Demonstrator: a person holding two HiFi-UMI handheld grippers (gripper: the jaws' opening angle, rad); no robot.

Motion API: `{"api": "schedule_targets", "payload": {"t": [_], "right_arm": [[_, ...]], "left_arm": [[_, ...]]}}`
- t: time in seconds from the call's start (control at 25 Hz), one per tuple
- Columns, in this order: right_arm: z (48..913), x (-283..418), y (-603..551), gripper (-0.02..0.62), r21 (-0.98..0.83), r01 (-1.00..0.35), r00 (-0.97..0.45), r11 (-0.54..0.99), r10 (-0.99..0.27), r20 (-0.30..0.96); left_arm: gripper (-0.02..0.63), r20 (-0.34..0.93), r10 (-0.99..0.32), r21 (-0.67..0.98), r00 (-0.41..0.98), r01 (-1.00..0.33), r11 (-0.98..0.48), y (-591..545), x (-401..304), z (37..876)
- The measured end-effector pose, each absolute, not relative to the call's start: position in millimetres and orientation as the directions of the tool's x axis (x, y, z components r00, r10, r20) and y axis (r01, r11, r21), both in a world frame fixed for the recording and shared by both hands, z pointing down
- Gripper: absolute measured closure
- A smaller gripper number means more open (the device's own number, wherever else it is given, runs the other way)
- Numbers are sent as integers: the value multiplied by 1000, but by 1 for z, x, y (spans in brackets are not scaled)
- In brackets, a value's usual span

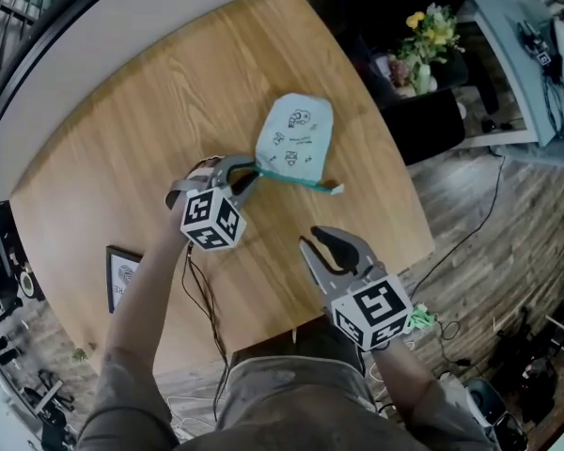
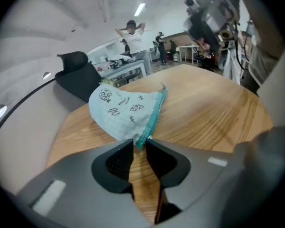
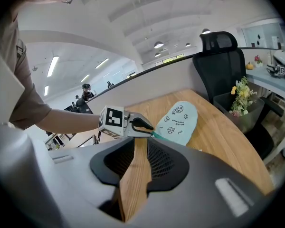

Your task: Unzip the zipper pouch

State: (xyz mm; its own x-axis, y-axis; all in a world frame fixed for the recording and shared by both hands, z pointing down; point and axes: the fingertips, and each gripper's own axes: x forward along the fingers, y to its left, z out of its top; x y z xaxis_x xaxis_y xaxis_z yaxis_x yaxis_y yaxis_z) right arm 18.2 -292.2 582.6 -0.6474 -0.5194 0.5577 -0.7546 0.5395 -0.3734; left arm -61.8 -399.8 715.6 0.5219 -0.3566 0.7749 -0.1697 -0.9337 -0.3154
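The left gripper (image 1: 249, 173) pinches the zipper-end corner of the zipper pouch (image 1: 297, 137), which lies flat on the worktop (image 1: 141, 111), so the anchoring step looks to be in hand. The teal zipper (image 1: 296, 178) runs right to a small tab (image 1: 336, 189), likely the pull. The right gripper (image 1: 311, 237) hovers short of it, fingers slightly parted and empty. Next it must pinch that tab and draw it leftward.

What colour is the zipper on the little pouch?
The zipper is teal, darker than the pale mint pouch; the left gripper view shows it best.
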Motion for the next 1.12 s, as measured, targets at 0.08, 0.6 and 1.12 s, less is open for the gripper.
{"api": "schedule_targets", "payload": {"t": [0.08, 0.6, 1.12], "right_arm": [[584, 21, -291, 502, -371, -758, -643, 536, -521, 561], [575, 31, -288, 502, -369, -765, -637, 527, -538, 552], [478, 40, -285, 502, -330, -757, -653, 564, -637, 409]], "left_arm": [[543, 777, -339, -307, 531, -150, -940, -398, -57, 717], [588, 681, -292, 64, 672, -452, -890, -397, -39, 680], [591, 536, -462, 308, 707, -673, -673, -372, -54, 542]]}}
